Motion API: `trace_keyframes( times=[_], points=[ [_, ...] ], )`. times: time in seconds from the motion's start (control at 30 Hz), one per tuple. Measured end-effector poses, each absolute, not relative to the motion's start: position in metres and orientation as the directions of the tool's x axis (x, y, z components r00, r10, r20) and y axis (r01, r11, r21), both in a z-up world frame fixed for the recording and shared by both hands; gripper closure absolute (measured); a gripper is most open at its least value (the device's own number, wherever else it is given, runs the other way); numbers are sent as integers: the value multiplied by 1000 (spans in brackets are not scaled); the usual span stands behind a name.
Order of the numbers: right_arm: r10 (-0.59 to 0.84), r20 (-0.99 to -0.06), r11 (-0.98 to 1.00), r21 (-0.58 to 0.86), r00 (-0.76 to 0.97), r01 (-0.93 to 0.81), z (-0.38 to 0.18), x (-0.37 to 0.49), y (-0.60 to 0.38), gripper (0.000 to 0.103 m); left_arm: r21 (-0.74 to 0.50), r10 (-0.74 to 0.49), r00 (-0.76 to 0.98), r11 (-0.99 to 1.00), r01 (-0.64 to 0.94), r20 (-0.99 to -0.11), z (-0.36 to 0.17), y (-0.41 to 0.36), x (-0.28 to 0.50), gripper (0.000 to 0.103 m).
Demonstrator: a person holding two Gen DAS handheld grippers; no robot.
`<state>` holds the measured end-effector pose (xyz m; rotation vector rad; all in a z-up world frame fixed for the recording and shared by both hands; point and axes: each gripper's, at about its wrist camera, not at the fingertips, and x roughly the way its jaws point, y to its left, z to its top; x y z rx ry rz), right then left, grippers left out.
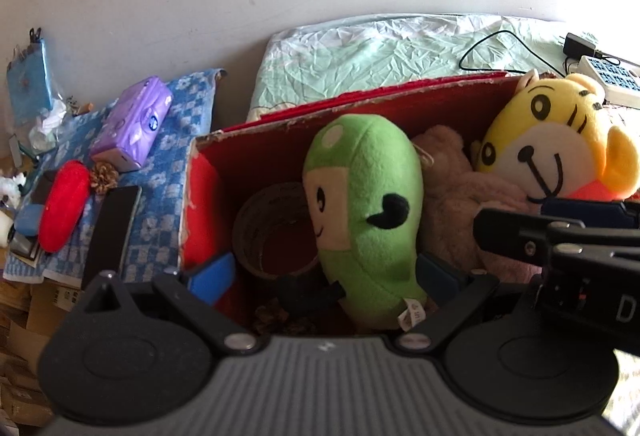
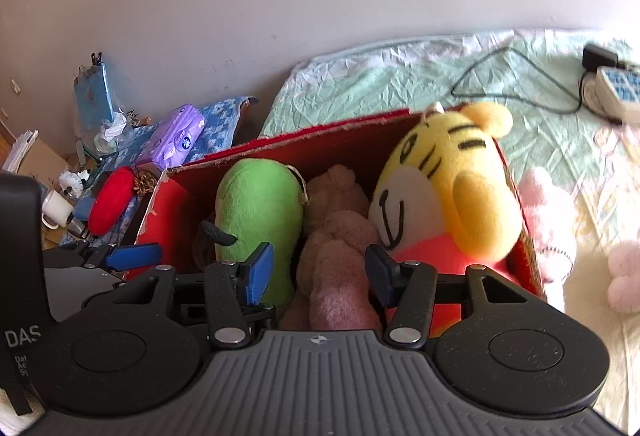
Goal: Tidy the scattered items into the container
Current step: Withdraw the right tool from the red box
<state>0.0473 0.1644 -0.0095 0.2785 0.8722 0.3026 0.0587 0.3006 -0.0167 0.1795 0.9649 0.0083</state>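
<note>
A red cardboard box (image 1: 256, 156) (image 2: 280, 152) on the bed holds a green plush (image 1: 368, 204) (image 2: 260, 212), a brown-pink plush (image 1: 452, 196) (image 2: 340, 248), a yellow tiger plush (image 1: 552, 148) (image 2: 452, 196), a tape roll (image 1: 272, 232) and a pine cone (image 1: 276, 316). My left gripper (image 1: 324, 282) is open over the box's near edge, its blue pads either side of the green plush's lower end. My right gripper (image 2: 320, 272) is open above the brown-pink plush. Neither holds anything.
A side table with a blue checked cloth (image 1: 168, 164) stands left of the box. It carries a purple tissue pack (image 1: 132, 124), a red cushion (image 1: 64, 204), a pine cone (image 1: 104, 176) and a black phone (image 1: 112, 232). A power strip (image 1: 608, 80) and cable lie on the bed. Pink plush (image 2: 552, 228) sits right of the box.
</note>
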Motion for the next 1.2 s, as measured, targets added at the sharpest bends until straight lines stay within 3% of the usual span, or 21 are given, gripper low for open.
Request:
trace_keyframes(
  times=[0.23,0.5,1.2],
  points=[
    [397,-686,910,382,609,-163,-7,43,164,48,166,103,564,984,62,-819,-12,300,55,6],
    [409,-681,903,396,607,-164,-7,40,164,40,166,109,552,985,54,-827,-8,297,49,6],
    [417,-662,901,391,623,-188,0,25,166,38,182,128,551,982,45,-824,0,292,30,6]
  ],
)
